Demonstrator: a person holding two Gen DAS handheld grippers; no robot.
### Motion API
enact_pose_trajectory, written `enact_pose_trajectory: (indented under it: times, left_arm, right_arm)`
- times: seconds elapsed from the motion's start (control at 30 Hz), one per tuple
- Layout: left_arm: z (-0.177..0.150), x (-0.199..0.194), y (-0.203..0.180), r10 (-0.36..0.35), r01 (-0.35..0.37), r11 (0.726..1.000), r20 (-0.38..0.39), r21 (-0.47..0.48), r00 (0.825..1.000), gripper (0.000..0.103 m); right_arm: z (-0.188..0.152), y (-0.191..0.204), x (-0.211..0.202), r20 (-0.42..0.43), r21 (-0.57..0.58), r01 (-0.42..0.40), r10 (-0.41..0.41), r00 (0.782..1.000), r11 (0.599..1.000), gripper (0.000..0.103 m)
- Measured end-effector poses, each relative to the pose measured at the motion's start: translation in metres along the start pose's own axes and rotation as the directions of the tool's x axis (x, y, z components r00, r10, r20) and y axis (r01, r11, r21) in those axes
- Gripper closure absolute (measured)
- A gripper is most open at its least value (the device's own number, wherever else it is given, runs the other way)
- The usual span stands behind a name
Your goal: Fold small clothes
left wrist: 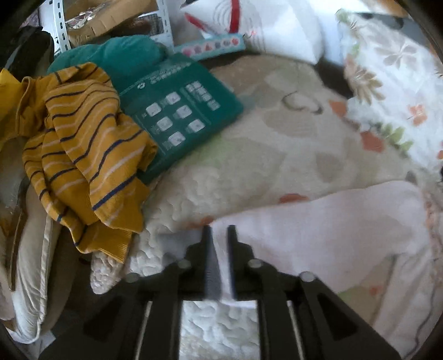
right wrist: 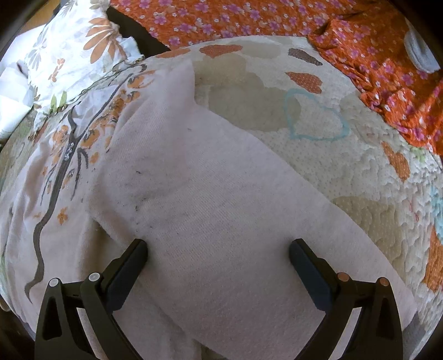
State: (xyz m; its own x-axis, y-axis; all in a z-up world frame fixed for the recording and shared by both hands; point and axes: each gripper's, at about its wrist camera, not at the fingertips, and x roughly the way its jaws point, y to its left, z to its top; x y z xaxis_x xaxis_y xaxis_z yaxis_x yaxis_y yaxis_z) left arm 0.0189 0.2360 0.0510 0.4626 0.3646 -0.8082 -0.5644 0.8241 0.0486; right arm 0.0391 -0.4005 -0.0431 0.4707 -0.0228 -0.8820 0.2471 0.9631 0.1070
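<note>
A pale pink knit garment (right wrist: 210,199) lies spread on the quilted bedspread (right wrist: 318,116). Its front shows a brown branch and orange flower print (right wrist: 63,155), and one sleeve lies folded across it. My right gripper (right wrist: 218,249) is open, its fingers resting on the folded pink cloth. In the left wrist view my left gripper (left wrist: 219,235) is shut on an edge of the same pink garment (left wrist: 318,229), with cloth pinched between the fingers just above the bedspread (left wrist: 249,133).
A crumpled mustard striped garment (left wrist: 88,155) lies at the left, partly over a teal box (left wrist: 180,110). Floral pillows (left wrist: 393,83) and a white pillow (left wrist: 271,25) sit at the back. An orange floral cloth (right wrist: 332,30) lies at the far right.
</note>
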Motion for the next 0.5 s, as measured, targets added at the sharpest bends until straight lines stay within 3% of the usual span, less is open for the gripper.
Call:
enact_pose_trajectory:
  times: [0.1, 0.2, 0.33, 0.5]
  left_arm:
    - [-0.008, -0.021, -0.018, -0.084, 0.084, 0.996, 0.05, 0.005, 0.995, 0.048]
    - [-0.015, -0.036, -0.047, -0.185, 0.183, 0.983, 0.082, 0.032, 0.979, 0.04]
    - [-0.026, -0.042, -0.106, -0.308, 0.303, 0.95, 0.065, 0.082, 0.949, 0.033]
    - [-0.037, -0.035, -0.181, -0.383, 0.369, 0.912, 0.05, 0.177, 0.922, 0.032]
  right_arm:
    - [0.002, 0.002, 0.001, -0.032, 0.013, 0.024, -0.023, 0.999, 1.0, 0.0]
    - [-0.007, 0.001, -0.002, 0.025, 0.016, 0.016, -0.016, 1.0, 1.0, 0.0]
    - [-0.014, 0.0, -0.004, 0.085, 0.018, 0.015, -0.017, 0.996, 1.0, 0.0]
    - [-0.008, 0.001, -0.01, -0.001, -0.022, 0.048, -0.048, 0.999, 0.999, 0.001]
